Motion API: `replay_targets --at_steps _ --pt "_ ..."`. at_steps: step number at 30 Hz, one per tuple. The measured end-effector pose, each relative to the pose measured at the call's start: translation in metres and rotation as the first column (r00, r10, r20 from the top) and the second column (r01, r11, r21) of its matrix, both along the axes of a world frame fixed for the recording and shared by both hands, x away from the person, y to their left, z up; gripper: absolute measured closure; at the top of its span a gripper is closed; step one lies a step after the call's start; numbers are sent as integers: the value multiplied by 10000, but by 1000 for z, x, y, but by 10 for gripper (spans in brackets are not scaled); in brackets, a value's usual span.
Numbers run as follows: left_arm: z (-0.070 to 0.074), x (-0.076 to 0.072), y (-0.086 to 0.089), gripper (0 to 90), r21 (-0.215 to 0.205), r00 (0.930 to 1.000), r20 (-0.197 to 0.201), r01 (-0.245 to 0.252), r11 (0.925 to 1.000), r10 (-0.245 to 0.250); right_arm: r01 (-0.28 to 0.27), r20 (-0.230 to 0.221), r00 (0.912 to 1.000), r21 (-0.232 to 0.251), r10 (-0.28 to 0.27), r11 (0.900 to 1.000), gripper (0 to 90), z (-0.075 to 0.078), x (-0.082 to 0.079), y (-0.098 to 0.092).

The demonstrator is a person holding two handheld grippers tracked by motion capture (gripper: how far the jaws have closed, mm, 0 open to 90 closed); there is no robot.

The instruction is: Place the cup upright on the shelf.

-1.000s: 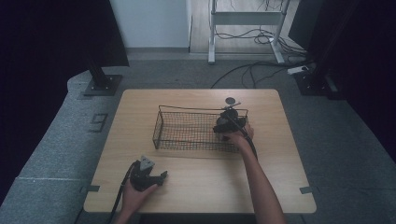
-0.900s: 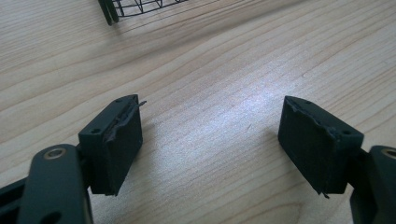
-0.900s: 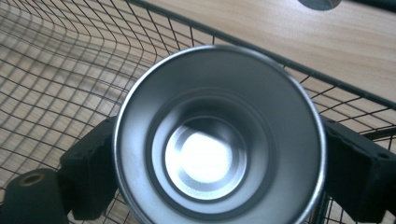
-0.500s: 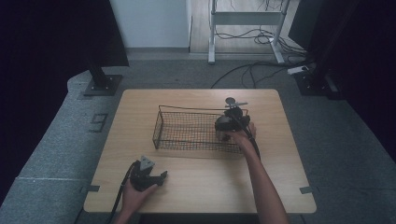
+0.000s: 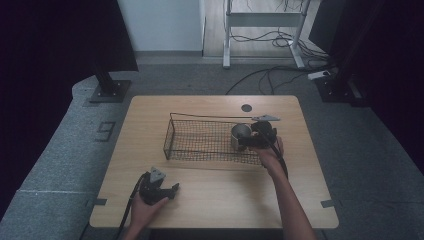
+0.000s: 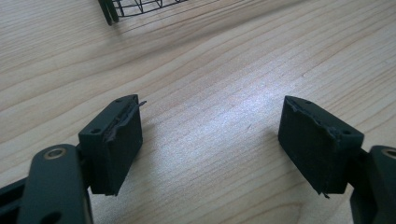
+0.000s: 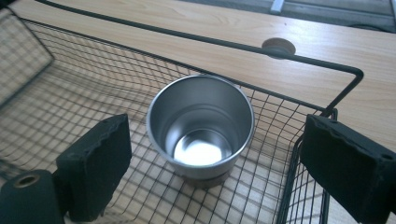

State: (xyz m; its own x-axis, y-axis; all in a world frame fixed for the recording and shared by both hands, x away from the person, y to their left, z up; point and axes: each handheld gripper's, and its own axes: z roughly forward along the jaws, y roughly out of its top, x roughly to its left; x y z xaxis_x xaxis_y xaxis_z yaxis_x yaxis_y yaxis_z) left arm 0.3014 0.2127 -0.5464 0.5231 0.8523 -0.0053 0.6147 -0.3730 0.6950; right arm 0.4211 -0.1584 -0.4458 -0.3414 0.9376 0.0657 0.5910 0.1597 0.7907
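Your right tool (image 7: 210, 154) hangs spread around the steel cup (image 7: 201, 128), upright in the basket (image 7: 70, 93), mouth up.

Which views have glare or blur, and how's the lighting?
High view: dim, surroundings nearly black, table evenly lit. Left gripper view: pale sheen on the wood between the open jaws, sharp. Right gripper view: bright reflection in the steel cup bottom; wire basket sharp, near jaws slightly soft.

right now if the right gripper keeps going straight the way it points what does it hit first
Most likely the steel cup standing upright in the wire basket. The right gripper is open, and the cup sits just ahead between its jaws, though depth is hard to judge.
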Motion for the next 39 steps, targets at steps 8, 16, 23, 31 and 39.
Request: replay_targets --at_steps 8,16,23,31,39 --pt "0 0 0 218 8 10000 -5 4 10000 -4 -433 593 9974 459 406 9980 124 2 -31 -6" --pt "0 0 0 218 -3 10000 -1 -4 10000 4 -525 947 9944 657 461 9965 130 -10 -66 -13" --pt "0 0 0 218 -7 10000 4 -7 10000 7 -879 1283 9885 590 798 9944 134 -18 -97 -21" --pt "0 0 0 218 -3 10000 4 -4 10000 4 -892 973 9917 556 835 9945 139 -45 -121 -36" --pt "0 0 0 218 -6 10000 5 -12 10000 12 -700 267 9973 430 689 9966 140 -75 -124 -47"
